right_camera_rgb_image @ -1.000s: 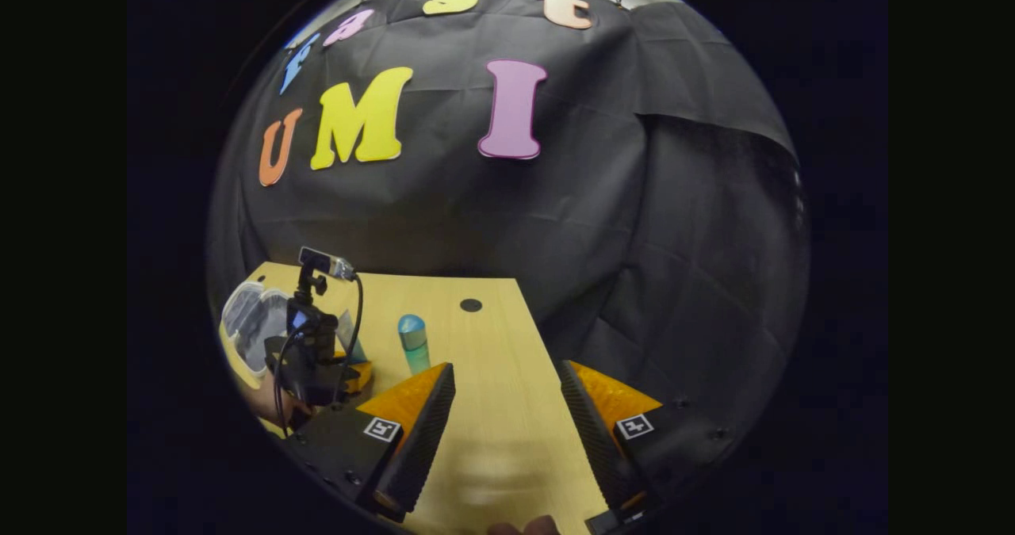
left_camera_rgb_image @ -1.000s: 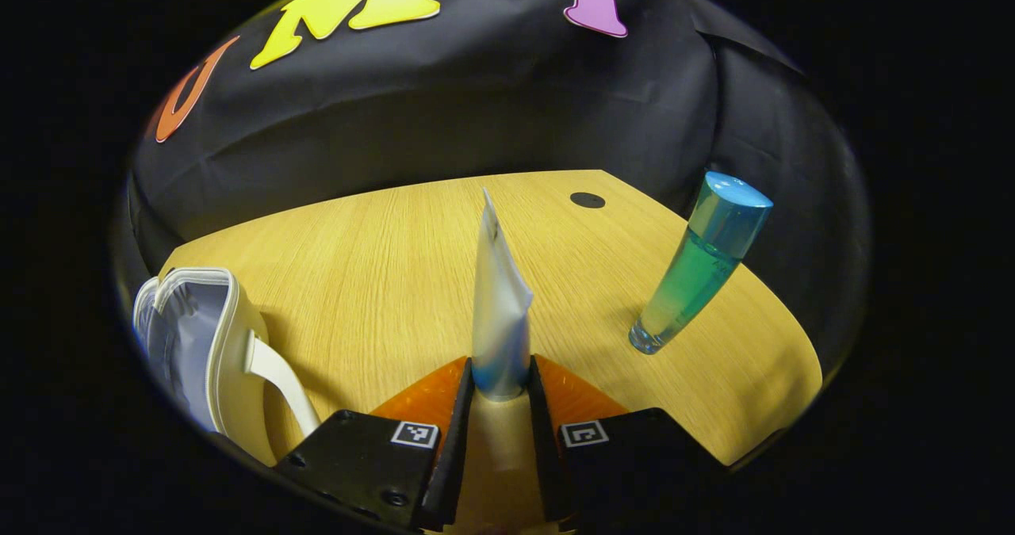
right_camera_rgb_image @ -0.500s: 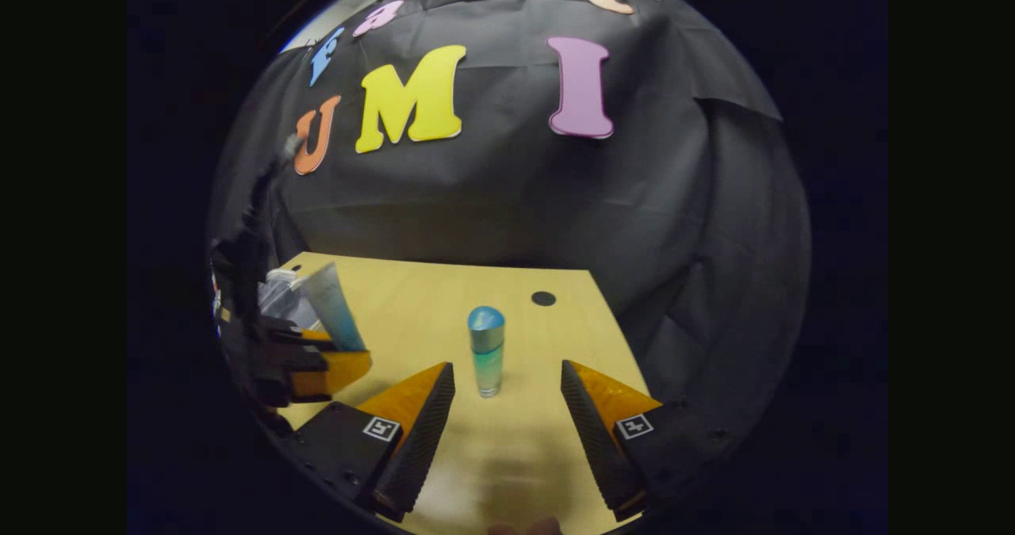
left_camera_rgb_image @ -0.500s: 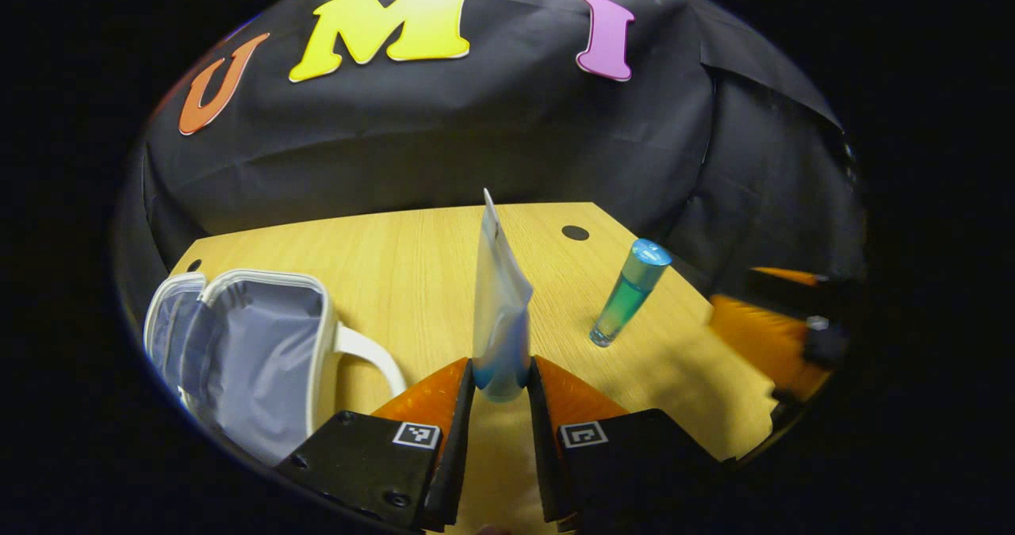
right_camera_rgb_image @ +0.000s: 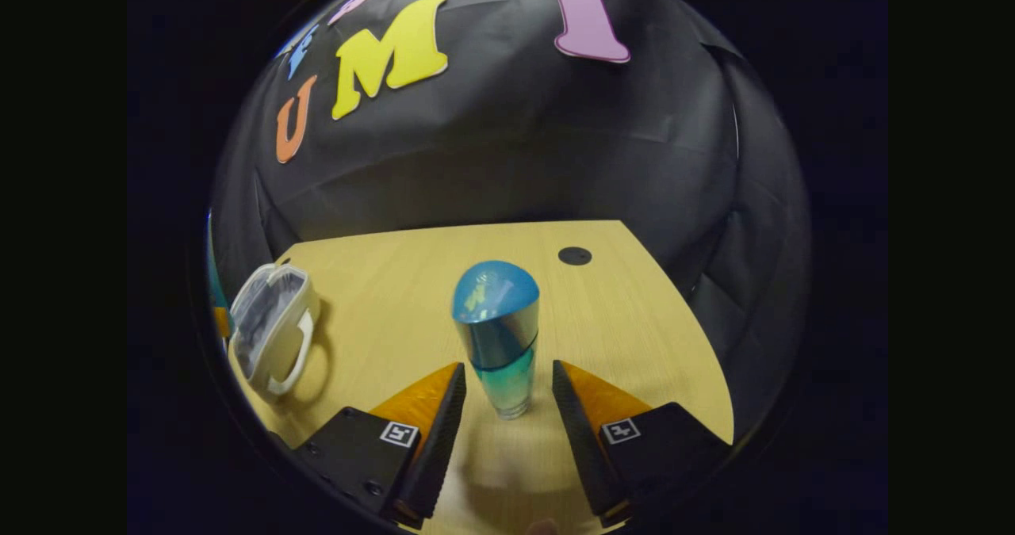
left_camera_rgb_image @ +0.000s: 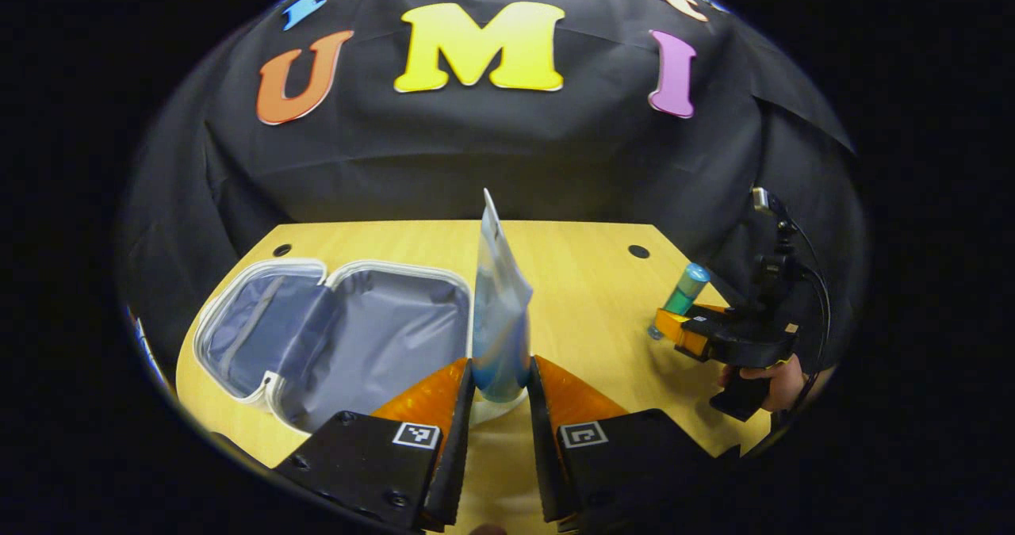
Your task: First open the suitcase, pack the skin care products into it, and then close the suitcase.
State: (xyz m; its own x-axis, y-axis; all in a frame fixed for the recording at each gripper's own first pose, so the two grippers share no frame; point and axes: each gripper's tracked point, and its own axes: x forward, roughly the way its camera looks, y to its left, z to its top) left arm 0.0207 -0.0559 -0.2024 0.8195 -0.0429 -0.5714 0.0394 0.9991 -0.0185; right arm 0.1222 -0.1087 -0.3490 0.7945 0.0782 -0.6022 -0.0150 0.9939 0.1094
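We saw the wooden desk (left_camera_rgb_image: 587, 281) carrying everything, and we took the suitcase (left_camera_rgb_image: 333, 329) as our landmark. It lay open on the desk, with both halves spread flat and the grey lining facing up. In the right gripper view the suitcase (right_camera_rgb_image: 273, 325) stood far to the left, with its white handle turned toward the middle of the desk.

Just right of the suitcase, in the left gripper view, the left claw (left_camera_rgb_image: 501, 384) was clamped on a pale tube (left_camera_rgb_image: 498, 305) with a blue lower part. Both fingers pressed on the bottom end of it, and the tube pointed up, its flat sealed end on top.

Well to the right of the suitcase stood the blue-green bottle (right_camera_rgb_image: 498, 337) with a rounded blue cap, upright on the desk. The right claw (right_camera_rgb_image: 501, 396) had its fingers apart, one on each side of the bottle base, and a small gap was visible on both sides. In the left gripper view we saw a hand (left_camera_rgb_image: 781, 380) holding this claw beside the bottle (left_camera_rgb_image: 680, 296).
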